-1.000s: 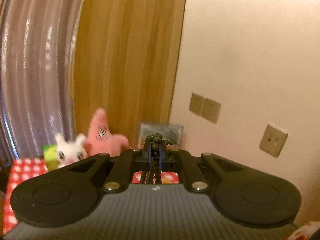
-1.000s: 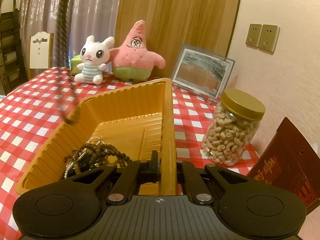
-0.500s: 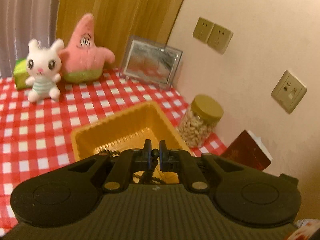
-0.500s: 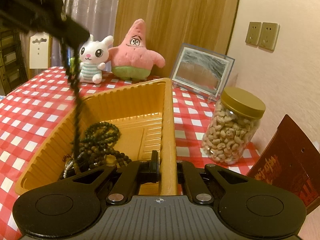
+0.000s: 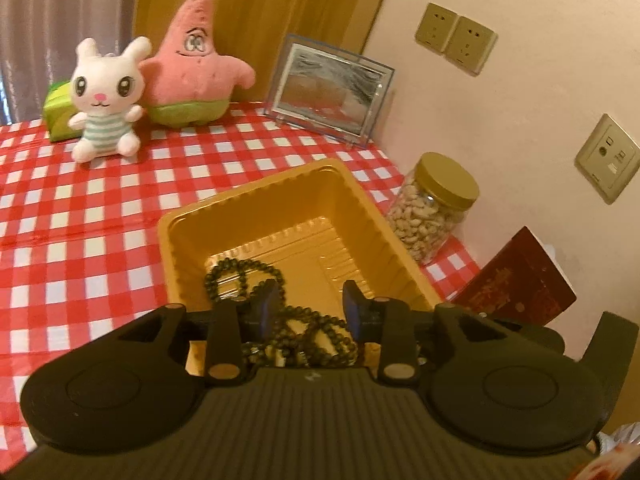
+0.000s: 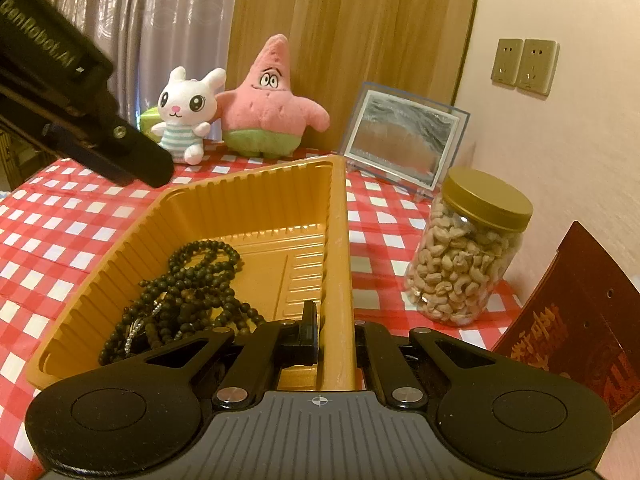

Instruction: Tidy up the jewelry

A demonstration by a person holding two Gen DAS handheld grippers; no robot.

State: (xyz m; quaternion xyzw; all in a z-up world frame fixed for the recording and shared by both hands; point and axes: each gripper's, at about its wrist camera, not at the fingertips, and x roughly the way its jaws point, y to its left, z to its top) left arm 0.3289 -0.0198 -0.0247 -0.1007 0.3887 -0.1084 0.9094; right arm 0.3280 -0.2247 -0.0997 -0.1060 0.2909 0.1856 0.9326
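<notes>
- A dark beaded necklace (image 6: 188,276) lies heaped in the near left part of a golden plastic tray (image 6: 280,200); loose loops reach toward the tray's middle, and a pale silvery strand shows among the beads.
- The left claw (image 5: 310,308) hangs over the near end of the tray, and its jaws are opening. The beads (image 5: 240,276) lie below and between the blue pads (image 5: 267,306), which do not press on them.
- The right claw (image 6: 334,336) is clamped on the tray's right rim at the near end, one finger inside the wall and one outside.
- The tray sits on a counter (image 6: 60,232) with a red and white checked cloth.
- Just right of the tray stands a jar of cashews (image 6: 464,264) with a gold lid; a dark red booklet (image 6: 576,320) leans at the near right.
- At the far edge stand a white bunny plush (image 6: 186,116), a pink starfish plush (image 6: 268,104) and a clear picture frame (image 6: 400,136).
- On the right wall are brass-coloured sockets (image 6: 524,66).
</notes>
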